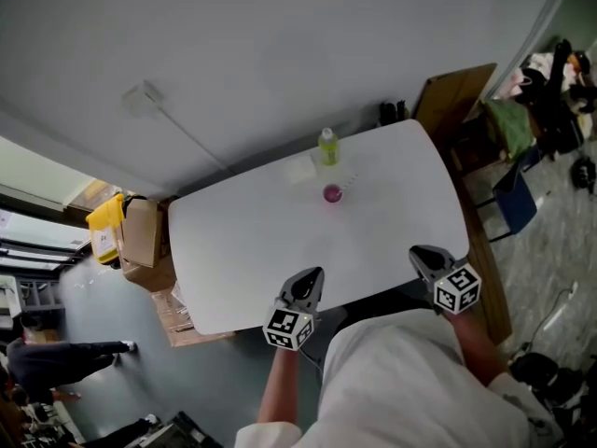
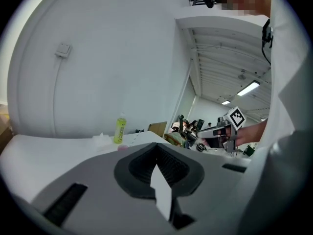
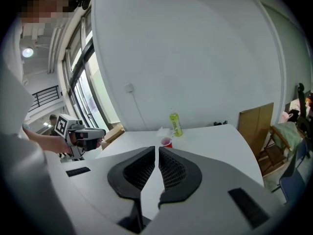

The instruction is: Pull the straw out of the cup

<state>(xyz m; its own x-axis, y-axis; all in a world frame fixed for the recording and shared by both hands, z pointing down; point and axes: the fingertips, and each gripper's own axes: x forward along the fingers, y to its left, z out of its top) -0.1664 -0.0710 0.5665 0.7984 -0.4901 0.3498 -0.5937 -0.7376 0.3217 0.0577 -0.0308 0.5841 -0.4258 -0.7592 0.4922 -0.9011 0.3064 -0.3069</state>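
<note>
A small pink-red cup [image 1: 332, 193] stands on the white table [image 1: 242, 250], toward its far side. A thin pale straw [image 1: 348, 179] seems to lean out of it to the right, too small to be sure. The right gripper view shows the cup [image 3: 167, 142] far beyond the jaws. My left gripper [image 1: 309, 284] hovers at the table's near edge, its jaws shut with nothing between them [image 2: 157, 148]. My right gripper [image 1: 422, 258] is at the near right edge, jaws together and empty [image 3: 157, 151]. Both are well short of the cup.
A green bottle [image 1: 328, 146] and a white tissue [image 1: 300, 169] sit behind the cup near the wall. Cardboard boxes [image 1: 142, 236] stand left of the table. A brown board [image 1: 454, 96] and a blue chair [image 1: 518, 203] are at the right. A person [image 1: 47, 362] stands at the lower left.
</note>
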